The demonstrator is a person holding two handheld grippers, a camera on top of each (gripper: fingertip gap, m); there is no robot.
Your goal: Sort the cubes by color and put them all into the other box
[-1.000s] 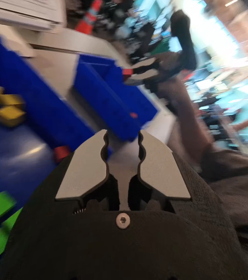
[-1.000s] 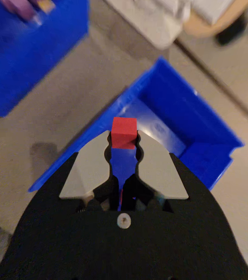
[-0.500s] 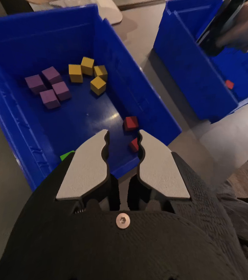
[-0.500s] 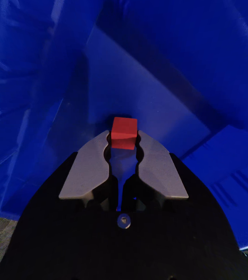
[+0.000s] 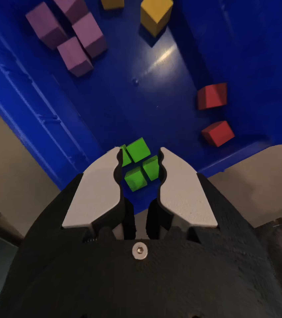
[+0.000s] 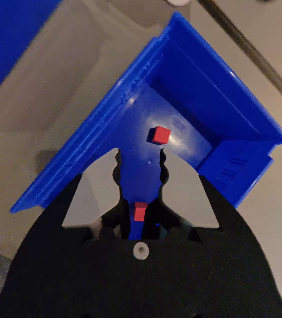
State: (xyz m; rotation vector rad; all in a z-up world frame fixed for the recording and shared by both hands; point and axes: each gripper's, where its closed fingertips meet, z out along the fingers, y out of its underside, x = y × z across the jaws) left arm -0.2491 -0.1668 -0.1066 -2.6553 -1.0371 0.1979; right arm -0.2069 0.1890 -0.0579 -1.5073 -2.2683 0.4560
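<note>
Left wrist view: left gripper [image 5: 139, 151] open, empty, over green cubes [image 5: 137, 153] at lower centre of a blue bin [image 5: 33, 106]. Right gripper [image 6: 140, 150] open, empty, above a second bin [image 6: 223, 96] with two red cubes [image 6: 160, 135] at frame centre.

Two cubes [image 6: 160, 134] seemingly lie inside the bin [image 6: 214, 89].

left tool [image 5: 139, 152]: grey fingers, black body | bin [image 5: 33, 110]: blue | cubes seen: green [image 5: 137, 152], purple [image 5: 88, 32], yellow [image 5: 155, 15], red [image 5: 211, 96] | right tool [image 6: 140, 150]: grey fingers, black body | second bin [image 6: 223, 96]: blue | red cube [image 6: 160, 134] noted | desk [image 6: 50, 86]: beige-grey
</note>
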